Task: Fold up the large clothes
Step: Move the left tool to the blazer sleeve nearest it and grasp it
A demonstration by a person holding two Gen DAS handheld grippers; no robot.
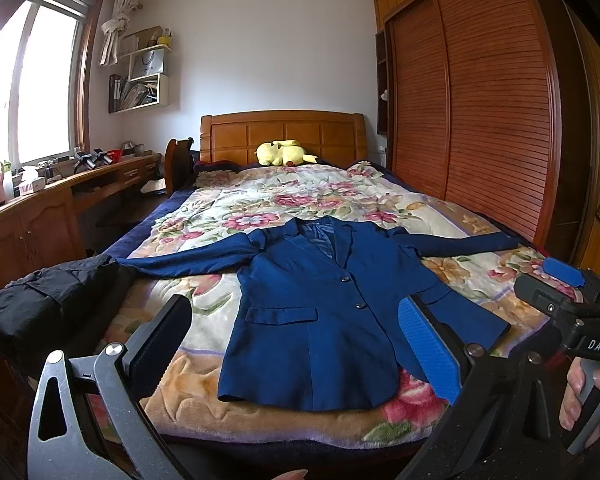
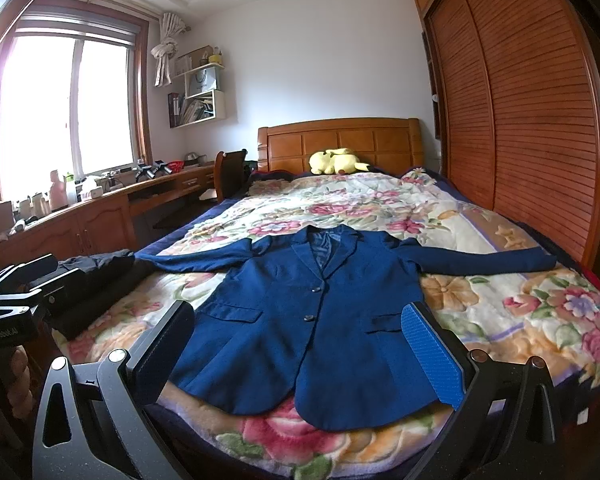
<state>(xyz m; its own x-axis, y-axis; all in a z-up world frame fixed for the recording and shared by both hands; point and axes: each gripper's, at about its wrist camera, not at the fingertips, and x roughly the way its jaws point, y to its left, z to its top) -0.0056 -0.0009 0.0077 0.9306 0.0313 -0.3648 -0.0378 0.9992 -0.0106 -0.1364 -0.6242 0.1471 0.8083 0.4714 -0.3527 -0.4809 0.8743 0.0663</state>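
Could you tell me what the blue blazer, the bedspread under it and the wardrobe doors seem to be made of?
The blue blazer looks like a woven suiting fabric, matte and smooth, with crisp lapels and flap pockets. The floral bedspread looks like plush fleece: its printed surface appears embossed and soft. The wardrobe doors appear to be reddish-brown varnished wood with fine horizontal slats; veneer cannot be ruled out.

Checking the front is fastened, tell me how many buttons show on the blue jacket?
2: upper button mid-chest on the jacket, lower button just below it, level with the pocket flaps. Others may be hidden.
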